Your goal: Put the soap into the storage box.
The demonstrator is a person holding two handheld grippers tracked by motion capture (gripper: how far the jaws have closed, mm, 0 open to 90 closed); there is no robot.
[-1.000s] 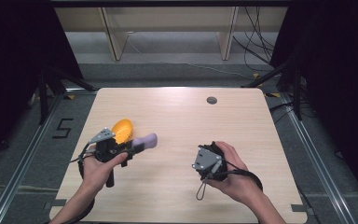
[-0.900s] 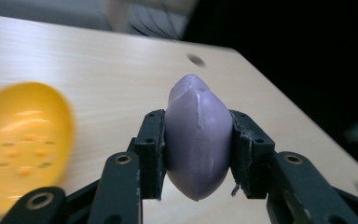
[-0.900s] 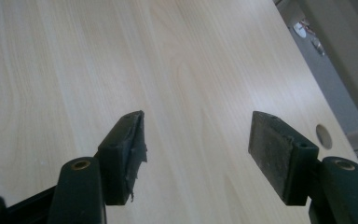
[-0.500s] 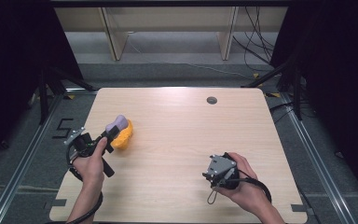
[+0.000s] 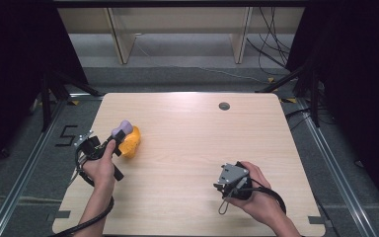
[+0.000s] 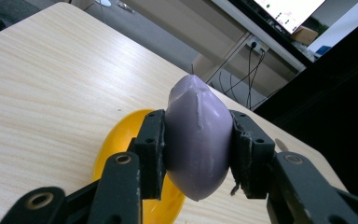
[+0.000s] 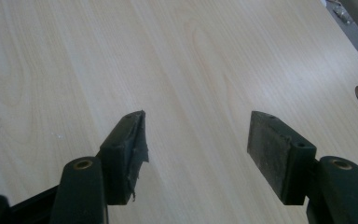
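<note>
Left gripper (image 6: 198, 154) clamps my smooth purple egg-shaped plastic piece (image 6: 196, 140), long axis upright | shallow yellow plastic bowl (image 6: 135, 172) just beneath and behind | right gripper (image 7: 196, 156) open, empty, well apart

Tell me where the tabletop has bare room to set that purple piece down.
Bare wood spans the table middle, between the yellow bowl and the right gripper, up to the round hole. Crowded only at the left edge, around the left gripper holding the purple piece.
</note>
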